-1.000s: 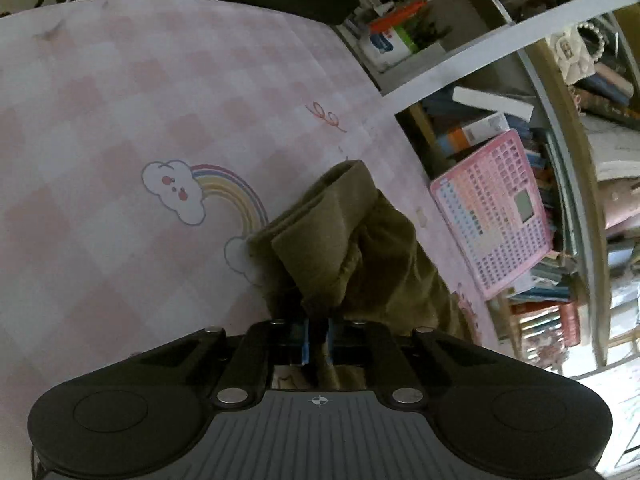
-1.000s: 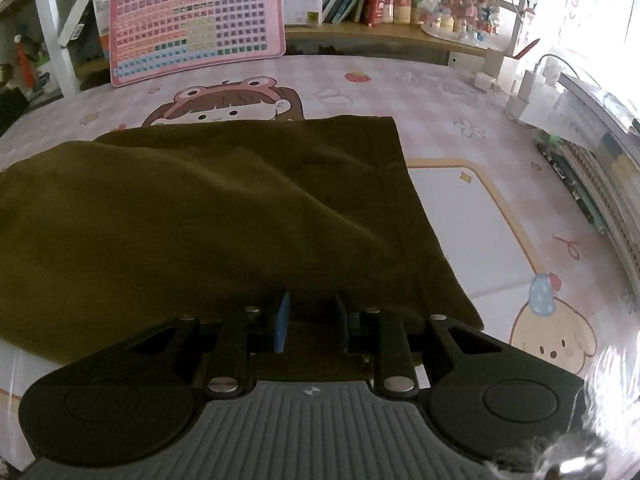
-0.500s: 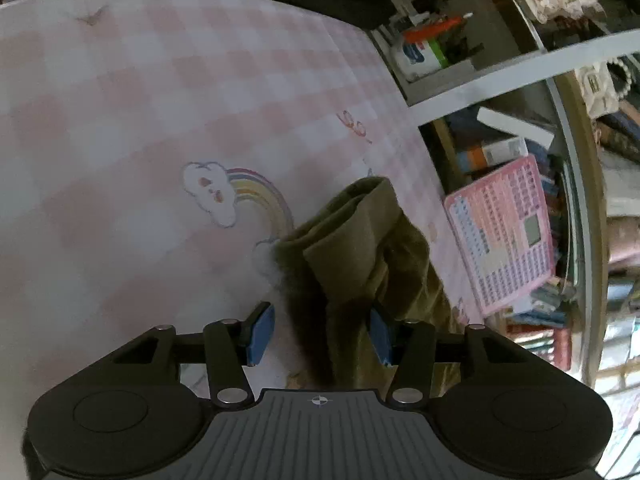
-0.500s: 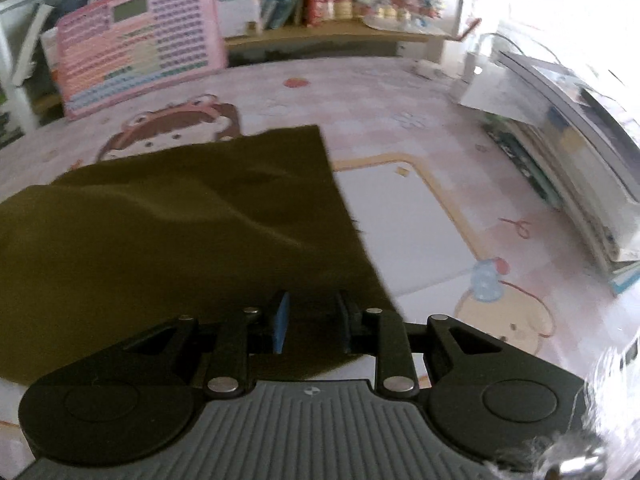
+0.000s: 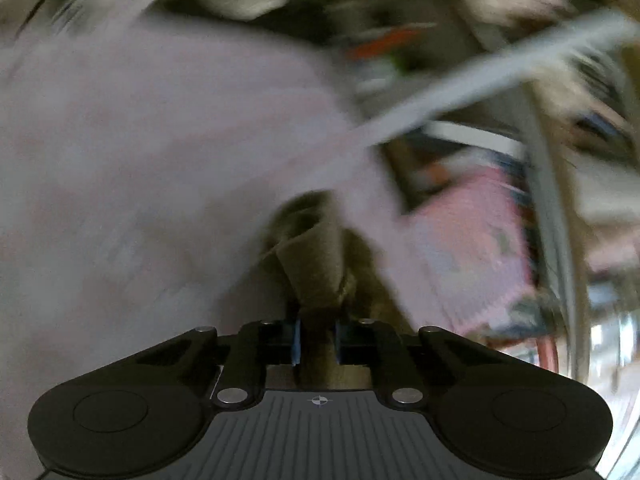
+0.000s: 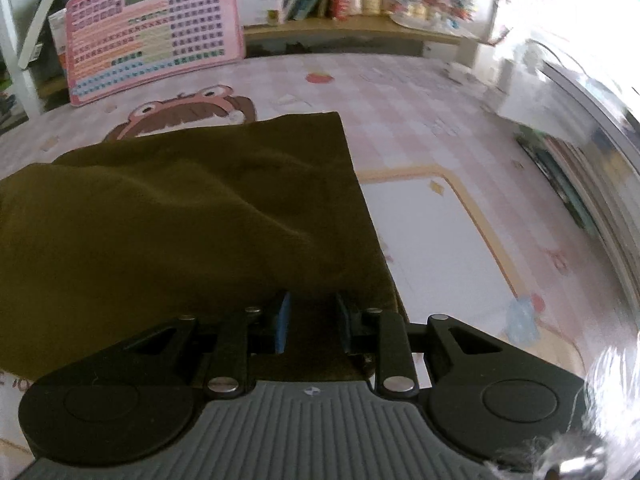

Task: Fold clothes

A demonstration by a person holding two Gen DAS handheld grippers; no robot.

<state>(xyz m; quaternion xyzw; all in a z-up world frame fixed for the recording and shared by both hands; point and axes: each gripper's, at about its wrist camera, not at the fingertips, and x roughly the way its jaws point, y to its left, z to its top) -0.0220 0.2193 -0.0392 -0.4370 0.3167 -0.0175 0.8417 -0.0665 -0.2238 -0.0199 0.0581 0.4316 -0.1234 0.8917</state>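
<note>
Olive garment [image 6: 180,220], spread on pink cartoon mat [image 6: 420,96], far edge just short of pink keyboard toy [image 6: 154,28] propped against bookshelf [image 6: 352,26]. Near-right corner pinched in right gripper [image 6: 310,326]; bunched end between blue pads of left gripper [image 5: 317,340], jaws closing on cloth. Risk, judged: thin bite at left slipping under pull, fold dropping skewed; uneven lift from both ends dragging cloth off square. Left view heavily smeared: mat pattern, shelf contents, pad contact unclear. Garment's left part cut off by frame; underside hidden.
</note>
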